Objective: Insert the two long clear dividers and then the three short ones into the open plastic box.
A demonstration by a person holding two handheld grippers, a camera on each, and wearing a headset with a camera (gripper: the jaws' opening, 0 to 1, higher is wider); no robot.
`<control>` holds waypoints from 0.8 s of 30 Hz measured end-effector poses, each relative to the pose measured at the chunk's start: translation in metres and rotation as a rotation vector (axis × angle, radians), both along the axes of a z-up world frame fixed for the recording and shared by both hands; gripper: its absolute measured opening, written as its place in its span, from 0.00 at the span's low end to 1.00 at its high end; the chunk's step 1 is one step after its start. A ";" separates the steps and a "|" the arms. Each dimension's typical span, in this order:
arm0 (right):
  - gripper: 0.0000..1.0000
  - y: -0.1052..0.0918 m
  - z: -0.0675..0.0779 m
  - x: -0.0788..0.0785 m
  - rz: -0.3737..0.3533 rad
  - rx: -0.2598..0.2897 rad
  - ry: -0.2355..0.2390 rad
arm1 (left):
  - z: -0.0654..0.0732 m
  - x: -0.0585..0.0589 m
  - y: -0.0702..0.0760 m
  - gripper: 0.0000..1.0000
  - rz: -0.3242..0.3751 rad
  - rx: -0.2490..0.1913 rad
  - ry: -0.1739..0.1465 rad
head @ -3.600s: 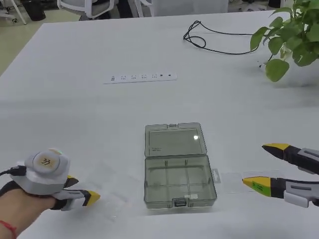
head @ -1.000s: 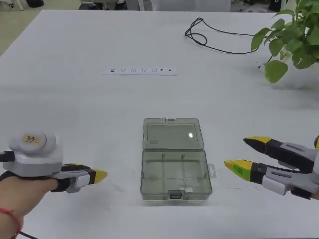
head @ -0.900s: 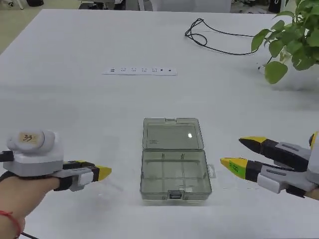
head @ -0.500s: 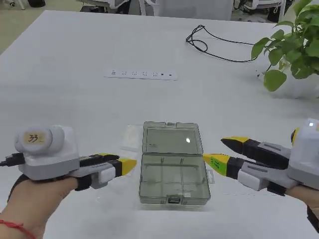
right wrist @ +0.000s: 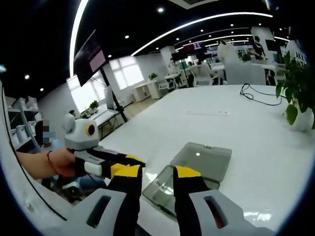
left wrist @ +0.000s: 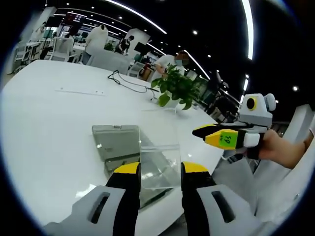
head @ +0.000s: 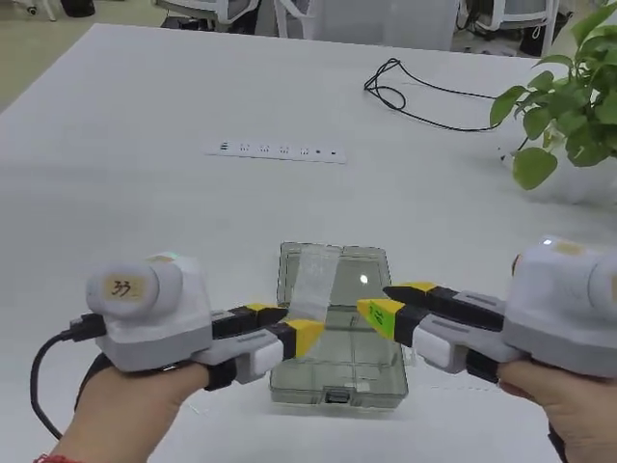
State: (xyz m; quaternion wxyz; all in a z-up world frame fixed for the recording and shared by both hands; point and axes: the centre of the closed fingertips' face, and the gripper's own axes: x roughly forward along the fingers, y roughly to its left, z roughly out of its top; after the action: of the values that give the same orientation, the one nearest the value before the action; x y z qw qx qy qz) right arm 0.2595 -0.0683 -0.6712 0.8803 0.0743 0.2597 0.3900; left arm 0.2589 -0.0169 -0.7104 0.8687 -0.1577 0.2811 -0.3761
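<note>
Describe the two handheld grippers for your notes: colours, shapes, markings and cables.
Left gripper: rounded white-grey housing with a round tan label reading 33, a black cable at its rear, black jaws tipped yellow. Right gripper: white housing, grey-black jaws tipped yellow, a green sticker on one tip. A red cord circles the left wrist.

Power strip (head: 275, 151) behind the box (head: 364, 371), plant (head: 564, 106) right.

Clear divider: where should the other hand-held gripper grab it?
Probably its free upper edge, from the right side. The clear divider is a thin flat sheet, held low by the left hand-held gripper over the box, so the open right hand-held gripper can pinch its faces there.
</note>
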 end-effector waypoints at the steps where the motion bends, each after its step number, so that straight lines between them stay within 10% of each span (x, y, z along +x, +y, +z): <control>1: 0.25 0.002 -0.002 0.000 -0.002 0.000 0.011 | 0.001 0.000 -0.003 0.30 -0.011 0.008 -0.012; 24: 0.08 0.011 -0.009 0.000 -0.076 0.094 0.128 | 0.012 -0.005 -0.024 0.30 -0.088 0.069 -0.084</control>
State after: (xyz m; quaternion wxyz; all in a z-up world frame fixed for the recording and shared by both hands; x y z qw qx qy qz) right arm 0.2593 -0.0570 -0.6807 0.8716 0.1503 0.2939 0.3624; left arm 0.2536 -0.0406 -0.6980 0.8673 -0.0992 0.2641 -0.4102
